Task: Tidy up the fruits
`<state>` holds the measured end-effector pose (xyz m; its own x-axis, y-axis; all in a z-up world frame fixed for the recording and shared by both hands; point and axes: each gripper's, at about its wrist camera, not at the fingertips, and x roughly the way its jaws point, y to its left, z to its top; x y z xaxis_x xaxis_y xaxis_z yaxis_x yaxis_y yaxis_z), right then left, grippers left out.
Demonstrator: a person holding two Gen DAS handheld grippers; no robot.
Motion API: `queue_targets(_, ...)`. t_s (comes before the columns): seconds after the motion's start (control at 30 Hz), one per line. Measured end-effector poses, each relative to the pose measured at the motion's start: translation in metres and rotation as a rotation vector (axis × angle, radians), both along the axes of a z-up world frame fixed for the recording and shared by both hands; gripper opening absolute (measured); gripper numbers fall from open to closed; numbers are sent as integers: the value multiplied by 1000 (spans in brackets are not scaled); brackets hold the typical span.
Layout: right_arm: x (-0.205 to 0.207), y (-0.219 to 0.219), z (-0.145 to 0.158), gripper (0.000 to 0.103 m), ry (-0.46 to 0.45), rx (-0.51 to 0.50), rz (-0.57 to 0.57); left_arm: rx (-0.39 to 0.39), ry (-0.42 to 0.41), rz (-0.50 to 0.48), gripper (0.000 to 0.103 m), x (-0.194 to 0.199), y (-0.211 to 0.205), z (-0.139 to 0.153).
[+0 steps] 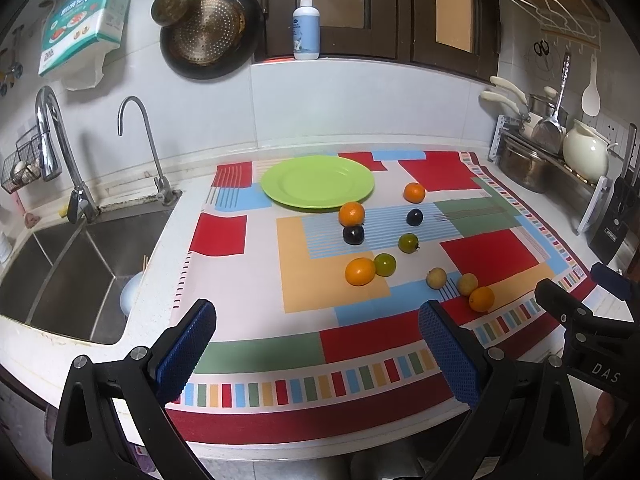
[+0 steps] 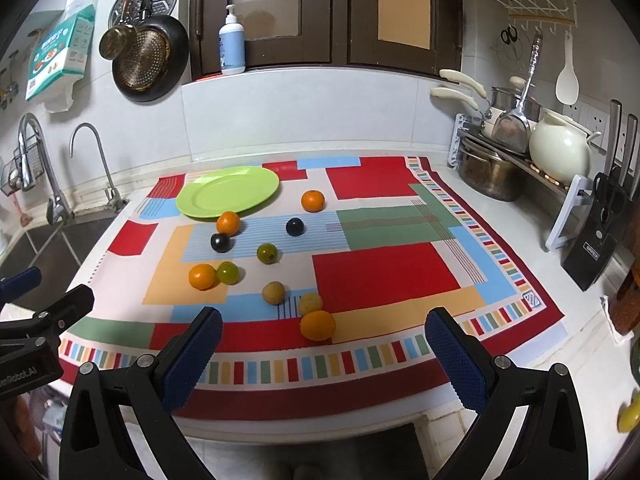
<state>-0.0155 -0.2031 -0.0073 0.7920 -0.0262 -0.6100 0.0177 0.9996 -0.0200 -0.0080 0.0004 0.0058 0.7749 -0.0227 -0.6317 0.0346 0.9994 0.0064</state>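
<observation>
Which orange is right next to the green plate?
The orange at the green plate's front edge, just behind a dark plum. The other three oranges sit well away from the plate.

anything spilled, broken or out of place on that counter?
Nothing spilled or damaged. The only disorder is the task itself: ten small fruits lie scattered on the mat, none on the green plate. One orange sits right at the plate's rim. Both grippers are open, holding nothing.
</observation>
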Motion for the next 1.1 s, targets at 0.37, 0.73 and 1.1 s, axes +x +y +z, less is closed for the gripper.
queue_targets(0.37, 0, 1, -1, 103, 2, 0, -4, 2, -5, -8, 103, -1, 2, 0)
queue_targets(0.73, -1, 0, -2, 103, 5, 1, -18, 3, -3, -18, 103, 2, 2, 1)
queue_targets(1.1, 10, 5, -6, 103, 24, -3, -30, 12, -3, -30, 103, 14, 4, -2)
